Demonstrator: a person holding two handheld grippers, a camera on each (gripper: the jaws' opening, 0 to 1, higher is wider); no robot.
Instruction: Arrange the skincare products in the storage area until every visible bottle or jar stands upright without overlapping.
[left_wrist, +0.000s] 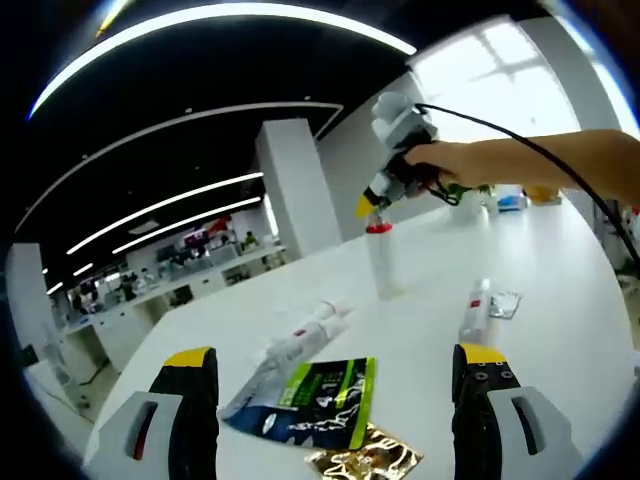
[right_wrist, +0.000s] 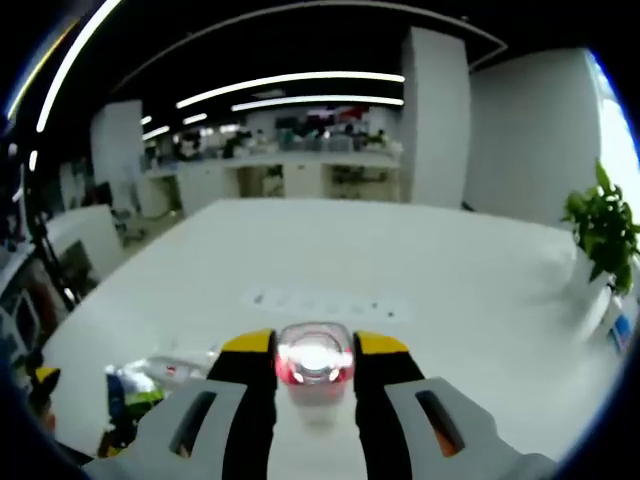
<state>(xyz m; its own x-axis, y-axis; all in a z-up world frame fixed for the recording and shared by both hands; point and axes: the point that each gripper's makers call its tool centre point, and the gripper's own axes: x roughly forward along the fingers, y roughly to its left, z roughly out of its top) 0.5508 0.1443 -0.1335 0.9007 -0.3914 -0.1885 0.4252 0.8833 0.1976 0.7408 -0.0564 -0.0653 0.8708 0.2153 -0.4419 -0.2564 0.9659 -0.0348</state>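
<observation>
Right claw (right_wrist: 314, 345) clenched on red-capped bottle (right_wrist: 314, 362), body hidden, left claw (left_wrist: 335, 362) released, pouches (left_wrist: 318, 402) cut off

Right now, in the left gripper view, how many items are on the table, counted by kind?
Upright bottle, red cap: 1
Lying tubes: 2
Flat packets: green, gold, clear: 3
Total: 6

Your left gripper (left_wrist: 335, 375): jaws spread wide, nothing between, held low above table. Your right gripper (right_wrist: 315, 345): jaws closed on red-capped bottle (right_wrist: 314, 360), gripping at cap. Your right hand (left_wrist: 440, 160) wraps gripper handle, forearm extended across.
</observation>
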